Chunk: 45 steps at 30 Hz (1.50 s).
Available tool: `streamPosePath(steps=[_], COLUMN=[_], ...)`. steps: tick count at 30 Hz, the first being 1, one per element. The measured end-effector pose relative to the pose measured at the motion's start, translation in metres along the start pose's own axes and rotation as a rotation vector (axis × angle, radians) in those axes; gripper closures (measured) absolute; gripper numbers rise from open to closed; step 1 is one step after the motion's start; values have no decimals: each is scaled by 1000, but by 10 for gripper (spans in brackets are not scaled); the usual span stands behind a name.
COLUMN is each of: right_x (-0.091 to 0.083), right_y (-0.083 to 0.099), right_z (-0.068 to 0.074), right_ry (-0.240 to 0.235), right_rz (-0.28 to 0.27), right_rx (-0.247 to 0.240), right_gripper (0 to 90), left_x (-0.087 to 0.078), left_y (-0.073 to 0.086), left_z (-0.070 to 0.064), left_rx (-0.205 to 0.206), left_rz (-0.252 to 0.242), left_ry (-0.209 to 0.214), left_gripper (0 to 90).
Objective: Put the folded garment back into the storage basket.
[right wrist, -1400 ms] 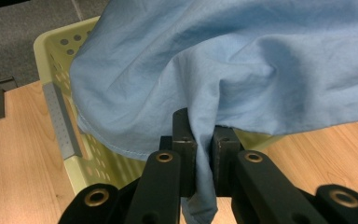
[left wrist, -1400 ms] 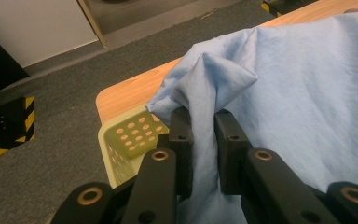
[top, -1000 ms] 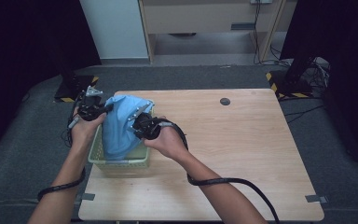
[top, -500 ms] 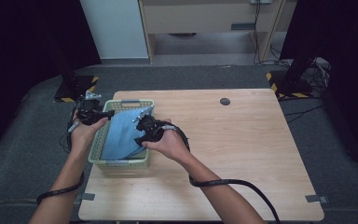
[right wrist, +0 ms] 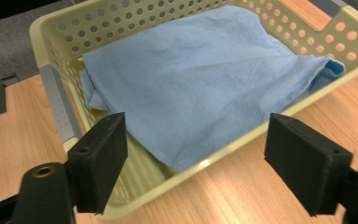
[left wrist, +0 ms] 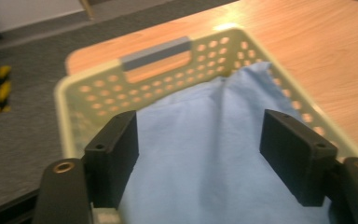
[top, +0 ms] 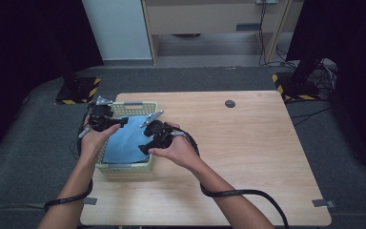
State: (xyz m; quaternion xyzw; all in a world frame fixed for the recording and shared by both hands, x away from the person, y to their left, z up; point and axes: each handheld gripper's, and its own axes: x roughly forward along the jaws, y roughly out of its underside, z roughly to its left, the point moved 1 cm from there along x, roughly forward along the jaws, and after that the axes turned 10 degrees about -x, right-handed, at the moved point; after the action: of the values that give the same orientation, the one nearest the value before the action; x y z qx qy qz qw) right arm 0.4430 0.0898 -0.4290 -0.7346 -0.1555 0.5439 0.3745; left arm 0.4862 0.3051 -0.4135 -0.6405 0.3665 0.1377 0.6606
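Two grippers hover over a basket (top: pixel 124 168) at the table's (top: pixel 248 157) left edge. Left gripper (top: pixel 116 122), jaws apart, holds nothing. A blue cloth (top: pixel 126 140) lies inside the basket. Right gripper (top: pixel 148 138), jaws apart, holds nothing, above the basket's right rim.

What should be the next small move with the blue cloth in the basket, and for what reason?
Probably lower the right gripper and push the overhanging corner of the blue cloth down inside the basket. Both grippers have open jaws and hold nothing; the left gripper hovers over the basket. The cloth lies mostly inside, but one corner rides up on the rim in the right gripper view.
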Motion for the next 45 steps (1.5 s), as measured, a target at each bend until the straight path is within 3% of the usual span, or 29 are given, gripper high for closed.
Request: streamPosePath(steps=[5,12,17,20,25,35,45], right_x=[-13,-38,-59,-71,-90,-120,-142], right_y=[8,26,41,49,64,95,124], right_z=[-5,-16,-22,-25,-32,-44,-55], right_ry=[6,20,30,33,48,83,116], right_rz=[-3,-4,-5,-9,-10,-34,-41], right_rx=[19,37,39,44,54,92,137], right_gripper=[123,63,57,55,55,54,53], left_x=[3,4,5,4,-1,-2,6], left_y=[-1,-4,-3,-2,-3,2,7], left_z=[-21,-52,-69,-79,-97,-135,-177], left_rx=[18,53,47,73,80,153,218], left_rz=[0,-19,-29,-31,-54,-35,-22], left_ry=[21,64,98,112,147,174,237], left_gripper=[158,114,87,81,76,71,65])
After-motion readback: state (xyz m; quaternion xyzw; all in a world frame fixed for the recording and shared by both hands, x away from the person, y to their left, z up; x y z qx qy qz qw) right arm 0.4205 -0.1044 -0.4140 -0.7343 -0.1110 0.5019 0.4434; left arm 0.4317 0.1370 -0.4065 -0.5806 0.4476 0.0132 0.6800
